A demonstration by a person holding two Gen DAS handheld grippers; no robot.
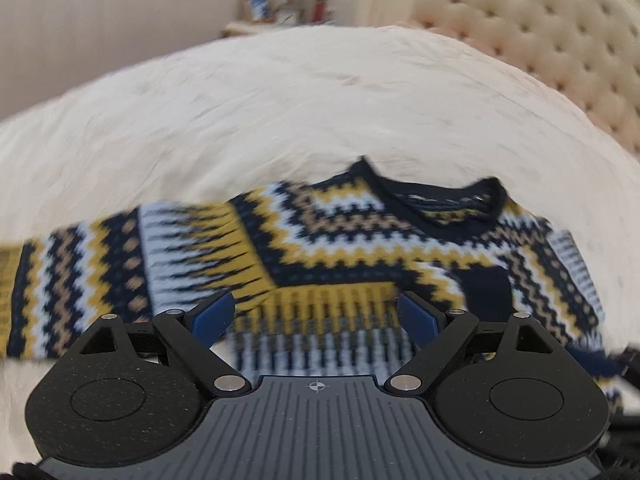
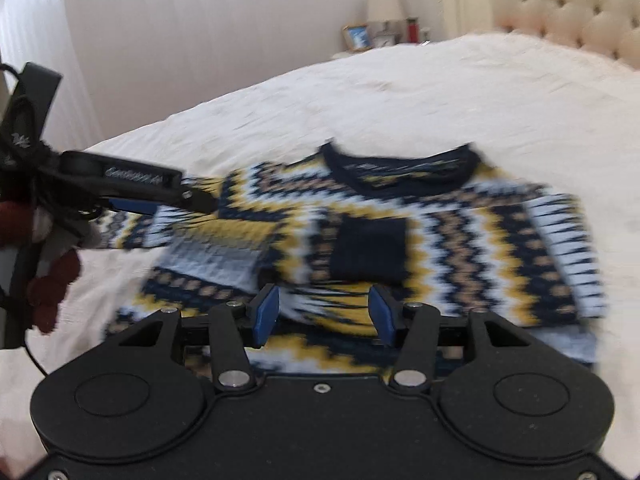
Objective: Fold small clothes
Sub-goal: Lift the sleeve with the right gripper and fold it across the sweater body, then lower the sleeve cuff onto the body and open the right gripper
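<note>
Right wrist view: my right claw stands partly spread over the lower body of the patterned knit sweater, with nothing pinched between the blue pads. No earlier frame to compare. The sweater lies on the white bed, neckline pointing toward the tufted headboard. 1 sleeve looks already folded across the chest, its dark cuff resting on the middle of the body. The other sleeve is stretched out sideways, and my left claw reaches over it from the left of the frame.

Left wrist view: left claw spread wide, pads empty, sweater body directly beneath. Extended sleeve runs off toward the left edge.

Risks, as I judge them:
- Both views are smeared. Closing a claw while moving could catch only the top knit layer, or grab bed cover along with it.
- The folded sleeve sits loose. Dragging the hem upward could pull the cuff off the chest and undo that fold.
- Thick knit may slip from a shallow pinch and spring back.
- The 2 claws work close together over 1 small garment; a collision seems possible.
</note>
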